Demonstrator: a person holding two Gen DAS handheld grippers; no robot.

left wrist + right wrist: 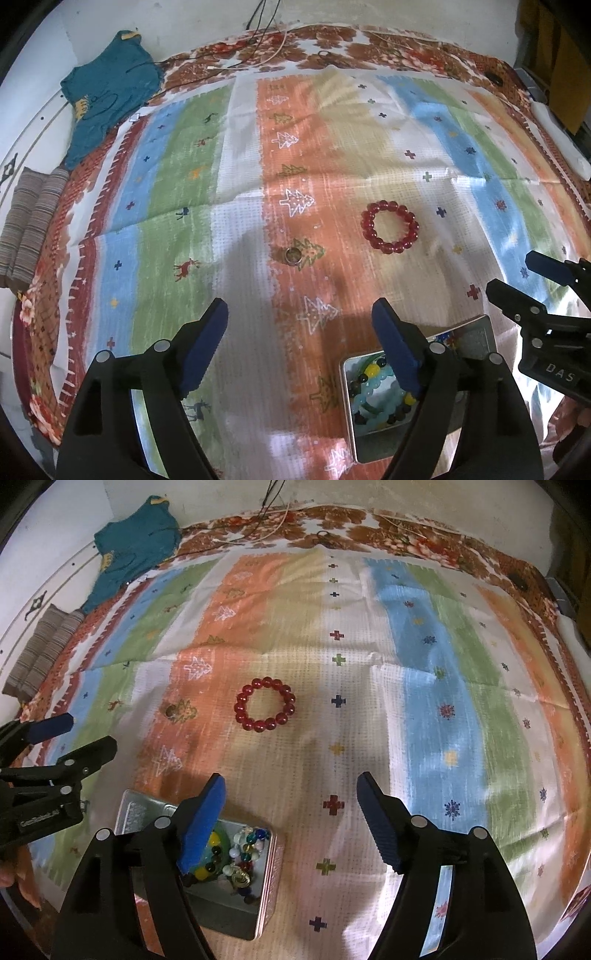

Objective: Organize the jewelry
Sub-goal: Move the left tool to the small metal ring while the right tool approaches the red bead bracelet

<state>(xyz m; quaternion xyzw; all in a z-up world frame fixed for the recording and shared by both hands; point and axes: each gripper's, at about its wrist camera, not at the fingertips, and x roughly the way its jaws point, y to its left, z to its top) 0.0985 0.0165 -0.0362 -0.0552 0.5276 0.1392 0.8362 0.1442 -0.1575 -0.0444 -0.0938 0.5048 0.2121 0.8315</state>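
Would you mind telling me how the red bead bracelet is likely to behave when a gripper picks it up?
The bracelet is a loop of separate round beads, so it will probably sag and lose its ring shape when lifted by one side. The beads look glossy, so they may slip between flat fingers. Pushed, it would likely slide or deform on the cloth rather than roll.

This looks like a lived-in room of a home, most likely a bedroom. The work surface is a wide bed or mattress, though the fisheye view leaves that uncertain, covered by a floral brown bedsheet (402, 51) with a striped cloth (332, 166) of orange, green and blue bands, printed with trees and reindeer, spread over it. A teal garment (110, 92) lies crumpled at the far left corner beside a folded striped fabric (33, 218). Loose charging cables (273, 48) trail along the plain, stained wall (207, 14) behind.
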